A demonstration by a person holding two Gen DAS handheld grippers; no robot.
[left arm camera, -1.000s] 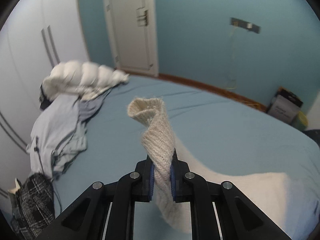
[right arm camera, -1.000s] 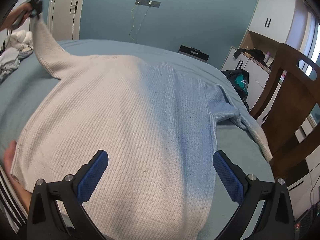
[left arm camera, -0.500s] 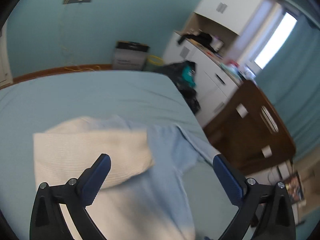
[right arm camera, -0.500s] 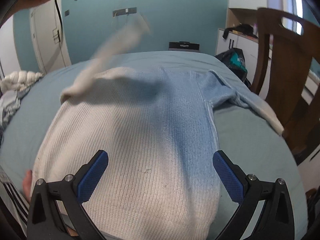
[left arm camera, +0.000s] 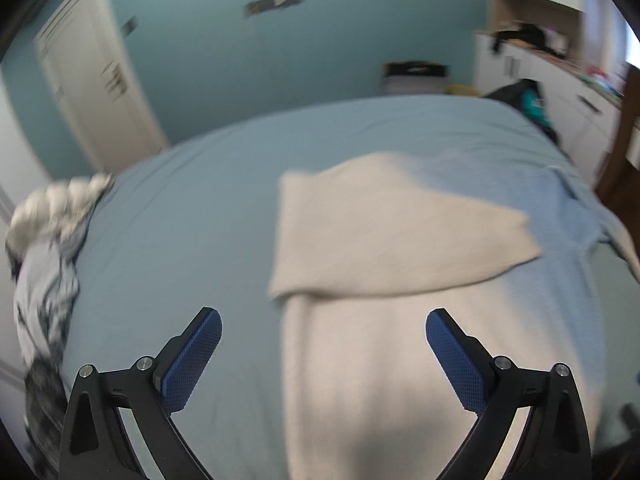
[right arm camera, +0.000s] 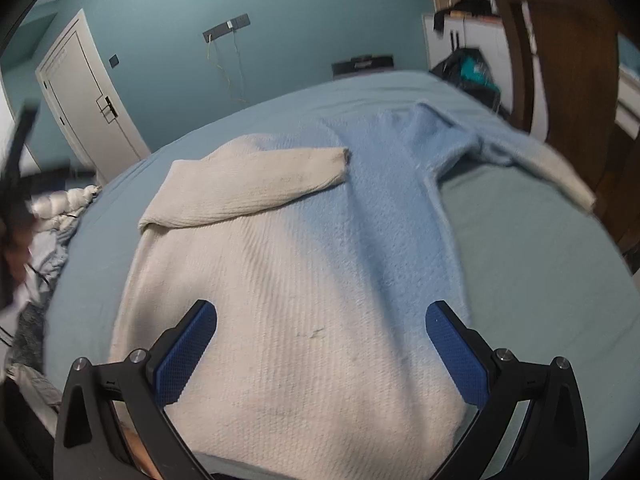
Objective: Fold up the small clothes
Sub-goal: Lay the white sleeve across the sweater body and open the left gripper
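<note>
A cream knit sweater (right arm camera: pixel 304 320) lies flat on the pale blue bed (right arm camera: pixel 540 264). Its left sleeve (right arm camera: pixel 256 184) is folded across the chest; the right sleeve (right arm camera: pixel 532 156) stretches out toward the bed's right edge. In the left wrist view the same sweater (left arm camera: pixel 380 360) and folded sleeve (left arm camera: pixel 392 236) are blurred. My left gripper (left arm camera: pixel 322 356) hangs open over the sweater's left edge, nothing between its blue pads. My right gripper (right arm camera: pixel 320 352) is open above the sweater's lower body, empty. At the left edge of the right wrist view the left gripper's dark body (right arm camera: pixel 16 168) shows, blurred.
A heap of other clothes (left arm camera: pixel 44 240) lies on the bed's left side. A wooden chair (right arm camera: pixel 568 80) stands at the bed's right edge, with a dark bag (right arm camera: pixel 468 72) and white cabinets behind. A white door (left arm camera: pixel 96 96) is in the far wall.
My left gripper let go of the left sleeve, which now lies folded across the chest, then swung down and back over the sweater's left edge. The right gripper shifted slightly and rolled.
</note>
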